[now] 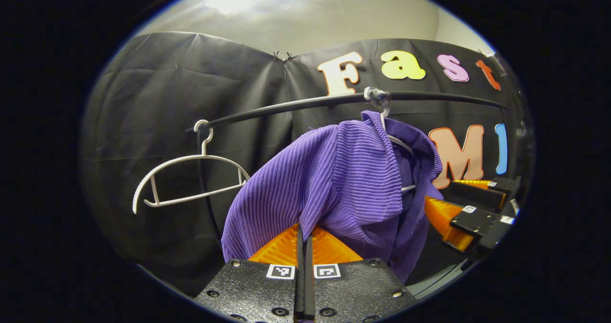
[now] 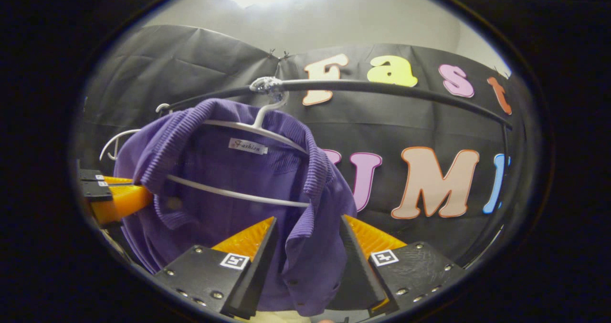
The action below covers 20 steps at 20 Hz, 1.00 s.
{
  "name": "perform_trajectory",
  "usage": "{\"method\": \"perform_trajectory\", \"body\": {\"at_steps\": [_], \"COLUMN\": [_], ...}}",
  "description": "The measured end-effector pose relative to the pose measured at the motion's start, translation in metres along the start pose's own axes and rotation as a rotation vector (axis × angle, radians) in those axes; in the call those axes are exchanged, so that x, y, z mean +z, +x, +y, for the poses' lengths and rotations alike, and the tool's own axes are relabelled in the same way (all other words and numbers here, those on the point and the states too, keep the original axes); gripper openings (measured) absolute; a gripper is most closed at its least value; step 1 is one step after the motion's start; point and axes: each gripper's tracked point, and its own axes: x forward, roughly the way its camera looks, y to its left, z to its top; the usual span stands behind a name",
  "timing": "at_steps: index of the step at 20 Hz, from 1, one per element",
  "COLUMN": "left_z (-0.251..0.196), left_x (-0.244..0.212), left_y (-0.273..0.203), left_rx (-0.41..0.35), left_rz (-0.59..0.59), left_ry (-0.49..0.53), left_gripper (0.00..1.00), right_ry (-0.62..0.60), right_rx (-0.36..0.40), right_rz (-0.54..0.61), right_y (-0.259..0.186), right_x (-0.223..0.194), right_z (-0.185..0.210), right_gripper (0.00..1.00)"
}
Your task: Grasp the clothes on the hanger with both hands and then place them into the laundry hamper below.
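Note:
A purple ribbed garment [image 1: 343, 180] hangs on a white hanger [image 2: 248, 128] from the black rail [image 1: 286, 106]. My left gripper [image 1: 304, 237] is shut on a fold of the garment's left side, and the cloth bunches where the orange fingers meet. In the right gripper view the same gripper's orange finger [image 2: 119, 200] presses into the garment's shoulder [image 2: 157, 146]. My right gripper [image 2: 309, 224] is open, its two fingers standing either side of the garment's front edge [image 2: 305, 246], with cloth hanging between them. It also appears in the left gripper view as the right gripper [image 1: 460, 218], beside the garment.
An empty white hanger [image 1: 191, 176] hangs on the rail left of the garment. The rail [image 2: 405, 91] runs on to the right, bare, in front of the black cloth wall. A pale ceiling with a light lies above.

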Motion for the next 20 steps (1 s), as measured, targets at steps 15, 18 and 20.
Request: {"method": "perform_trajectory", "body": {"at_steps": [15,18,20], "left_z": [0.005,0.005,0.003], "left_x": [0.038,0.044,0.043], "left_y": [-0.035,-0.040,-0.043], "left_rx": [-0.038,-0.050,-0.060], "left_rz": [-0.017,-0.023,-0.027], "left_ry": [-0.050,-0.050,-0.062], "left_gripper": [0.00,0.00,0.00], "right_ry": [-0.010,-0.018,-0.017], "right_rx": [-0.132,-0.163,-0.184], "right_rz": [0.158,0.158,0.163], "right_y": [0.056,0.056,0.055], "right_x": [-0.063,-0.060,-0.057], "right_z": [-0.037,-0.047,-0.053], "right_gripper": [0.47,0.20,0.11]}}
